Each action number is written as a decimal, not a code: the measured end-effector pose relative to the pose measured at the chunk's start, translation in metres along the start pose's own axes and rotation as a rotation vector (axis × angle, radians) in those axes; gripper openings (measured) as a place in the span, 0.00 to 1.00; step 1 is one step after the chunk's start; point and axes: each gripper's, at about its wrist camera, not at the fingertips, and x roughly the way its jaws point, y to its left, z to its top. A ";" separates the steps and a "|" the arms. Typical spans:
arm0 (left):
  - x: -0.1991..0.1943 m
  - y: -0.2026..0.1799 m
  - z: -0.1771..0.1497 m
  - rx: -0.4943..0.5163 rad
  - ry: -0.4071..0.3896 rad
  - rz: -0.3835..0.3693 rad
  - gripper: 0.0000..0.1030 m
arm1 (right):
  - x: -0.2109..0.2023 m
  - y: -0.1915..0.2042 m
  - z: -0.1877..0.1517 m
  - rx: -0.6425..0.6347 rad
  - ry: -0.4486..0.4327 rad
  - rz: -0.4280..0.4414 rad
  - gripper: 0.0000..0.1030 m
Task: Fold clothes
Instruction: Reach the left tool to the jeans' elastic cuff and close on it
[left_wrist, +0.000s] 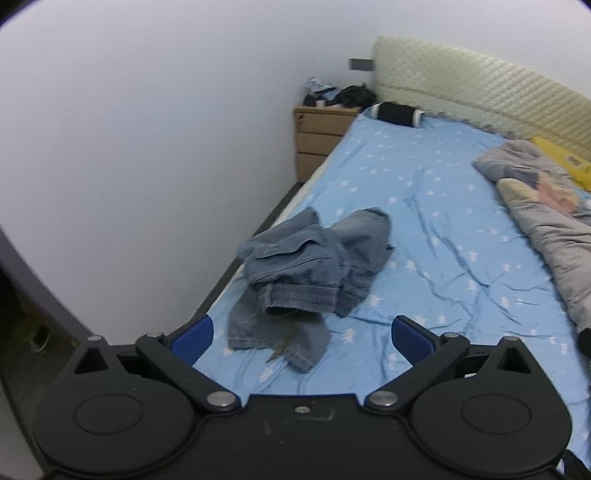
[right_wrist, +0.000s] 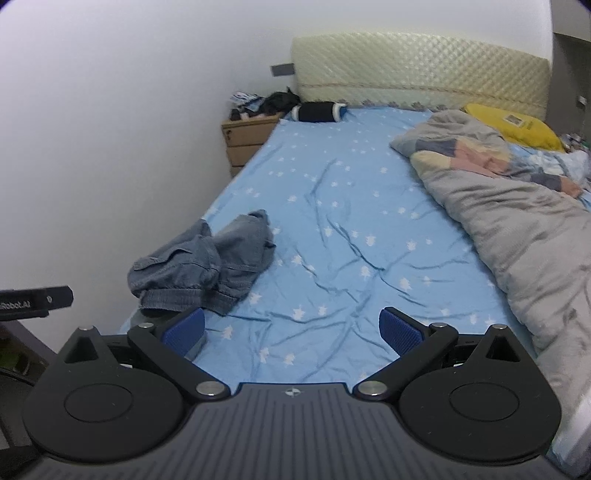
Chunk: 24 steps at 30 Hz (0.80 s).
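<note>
A crumpled pair of blue denim shorts (left_wrist: 306, 273) lies near the left edge of the bed on the light blue star-print sheet (left_wrist: 443, 229). My left gripper (left_wrist: 301, 338) is open and empty, hovering just before the shorts' near end. In the right wrist view the shorts (right_wrist: 203, 266) lie ahead and to the left. My right gripper (right_wrist: 291, 330) is open and empty above the bare sheet (right_wrist: 351, 240), its left blue pad close to the shorts' waistband.
A grey quilt (right_wrist: 517, 229) lies bunched along the bed's right side, with a yellow pillow (right_wrist: 513, 125) behind it. A black roll pillow (right_wrist: 317, 112) lies at the padded headboard (right_wrist: 417, 70). A wooden nightstand (right_wrist: 247, 142) with clutter stands by the white wall (left_wrist: 147, 147).
</note>
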 end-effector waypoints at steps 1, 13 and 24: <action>0.002 0.002 0.000 -0.009 0.009 0.017 1.00 | 0.003 -0.002 0.001 -0.001 0.004 0.011 0.99; 0.062 0.027 -0.001 0.065 0.052 0.097 0.99 | 0.058 0.021 0.001 -0.125 0.026 0.192 0.94; 0.229 0.062 0.000 0.162 0.154 -0.034 0.87 | 0.129 0.103 -0.005 -0.203 0.149 0.091 0.90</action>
